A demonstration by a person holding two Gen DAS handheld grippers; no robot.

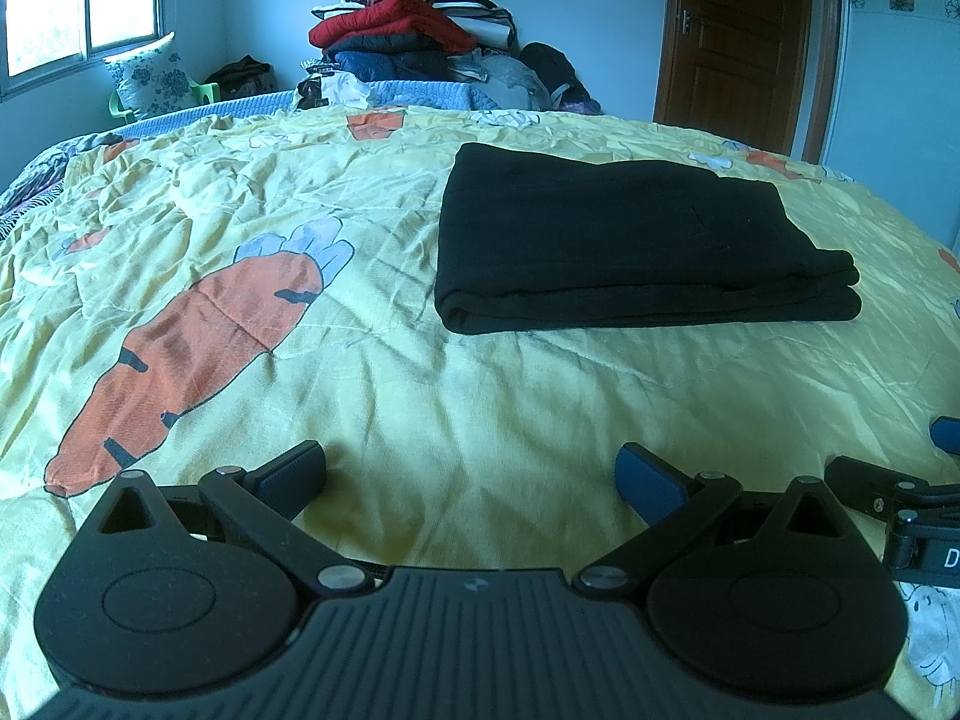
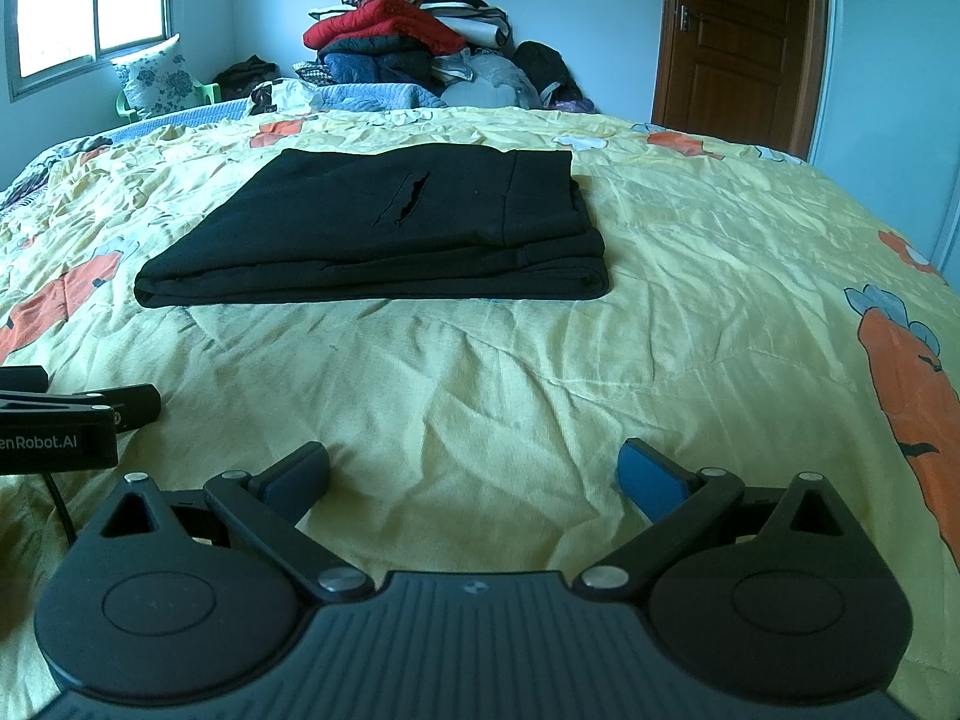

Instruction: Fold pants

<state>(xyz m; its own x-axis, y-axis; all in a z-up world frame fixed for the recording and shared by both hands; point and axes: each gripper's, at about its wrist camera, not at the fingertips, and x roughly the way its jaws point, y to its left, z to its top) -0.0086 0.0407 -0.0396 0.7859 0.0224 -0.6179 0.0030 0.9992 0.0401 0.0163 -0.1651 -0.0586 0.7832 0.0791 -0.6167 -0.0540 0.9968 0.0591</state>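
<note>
My left gripper (image 1: 471, 477) is spread wide with nothing between its blue pads, held low over the yellow carrot-print quilt (image 1: 372, 384), and my right gripper (image 2: 474, 477) is spread just as wide and just as bare over the same quilt. The two sit side by side near the front edge of the bed: from the left wrist I catch the right one's black fingers at the far right edge, and from the right wrist the left one's body with white lettering at the far left. The black pants (image 2: 384, 228) lie folded into a flat rectangular stack on the quilt ahead of both grippers, well apart from them, with only wrinkled quilt between. The right wrist view shows a slit pocket opening on the top layer and stepped layered edges at its right side; the left wrist view shows the rolled fold along its near edge instead. Beyond the bed a tall pile of folded clothes (image 1: 408, 36) with a red jacket in it stands by the wall, a floral pillow (image 1: 153, 75) sits on a green chair under the window (image 1: 78, 0), and a brown wooden door (image 2: 741, 36) stands shut at right
</note>
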